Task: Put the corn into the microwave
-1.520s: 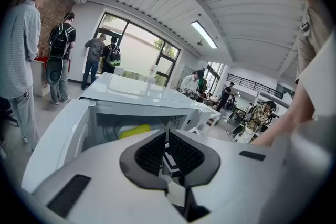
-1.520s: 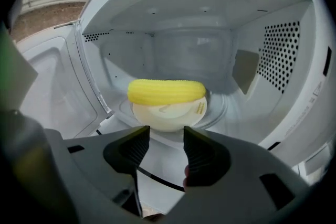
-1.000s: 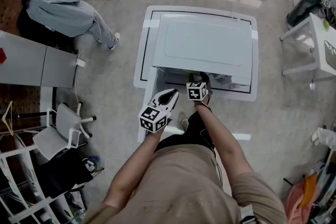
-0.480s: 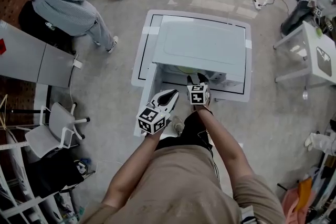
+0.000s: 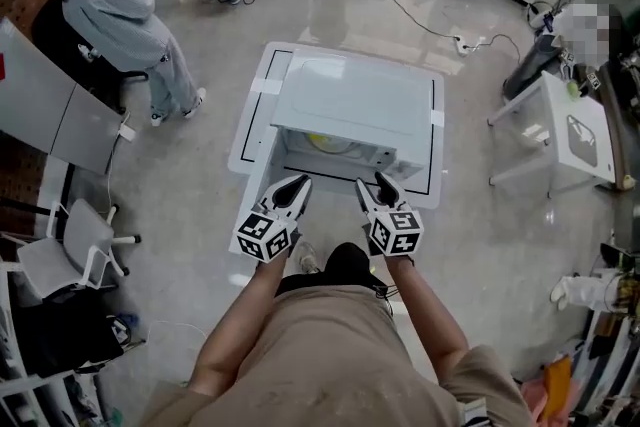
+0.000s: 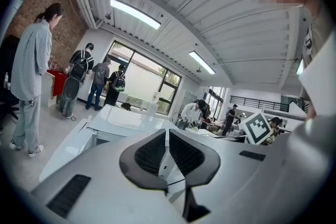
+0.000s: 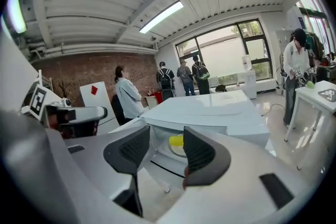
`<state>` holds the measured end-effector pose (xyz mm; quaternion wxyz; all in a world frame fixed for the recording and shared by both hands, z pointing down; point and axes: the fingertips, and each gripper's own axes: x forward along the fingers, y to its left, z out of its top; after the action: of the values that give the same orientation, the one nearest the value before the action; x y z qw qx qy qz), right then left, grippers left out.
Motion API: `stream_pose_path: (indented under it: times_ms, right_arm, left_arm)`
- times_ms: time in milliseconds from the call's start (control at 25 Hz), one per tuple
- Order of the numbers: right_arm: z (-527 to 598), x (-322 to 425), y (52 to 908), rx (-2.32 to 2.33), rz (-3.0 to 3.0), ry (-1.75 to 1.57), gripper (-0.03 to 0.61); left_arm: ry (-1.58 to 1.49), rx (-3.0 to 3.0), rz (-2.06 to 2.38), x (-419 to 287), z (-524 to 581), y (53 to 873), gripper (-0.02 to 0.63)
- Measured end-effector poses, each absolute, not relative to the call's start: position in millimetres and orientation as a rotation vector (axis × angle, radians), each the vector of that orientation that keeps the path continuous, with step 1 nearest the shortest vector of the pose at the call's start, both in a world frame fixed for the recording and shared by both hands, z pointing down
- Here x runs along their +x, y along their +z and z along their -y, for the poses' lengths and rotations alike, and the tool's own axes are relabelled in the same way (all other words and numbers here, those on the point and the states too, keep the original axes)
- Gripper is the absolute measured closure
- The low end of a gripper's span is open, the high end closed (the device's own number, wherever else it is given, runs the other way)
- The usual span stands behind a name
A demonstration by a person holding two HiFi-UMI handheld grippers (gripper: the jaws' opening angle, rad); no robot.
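The white microwave stands on a low white table with its front open toward me. The yellow corn lies on the turntable inside; it also shows between the jaws in the right gripper view as the corn. My left gripper hovers in front of the opening at the left, jaws closed together and empty; in its own view the left gripper points over the microwave top. My right gripper hangs beside it, open and empty, short of the cavity; the right gripper faces the opening.
A person in a grey shirt is at the far left by a grey desk. An office chair stands at the left, a white side table at the right. A cable runs across the floor behind the microwave.
The right gripper has drawn back out of the microwave's mouth toward me. The left gripper has shifted slightly too. The corn now shows inside the cavity.
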<state>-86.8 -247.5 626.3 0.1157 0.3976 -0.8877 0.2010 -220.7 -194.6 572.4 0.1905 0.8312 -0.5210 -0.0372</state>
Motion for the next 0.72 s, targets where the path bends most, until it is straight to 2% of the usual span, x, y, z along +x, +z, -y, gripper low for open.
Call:
stream_pose_path:
  times_ms: [120, 360, 720]
  right_arm:
    - [230, -62, 600, 1.135, 2.644, 0.489, 0.371]
    - [197, -30, 530, 1.090, 2.703, -0.054, 0.371]
    - [128, 57, 481, 1.044, 2.819, -0.160, 0.371]
  left_arm:
    - [-0.139, 2.316, 1.557, -227, 183, 555, 0.604]
    - [-0.138, 2.294, 1.662, -218, 149, 522, 0.603]
    - [-0.108, 2.352, 1.623, -118, 89, 510, 0.603]
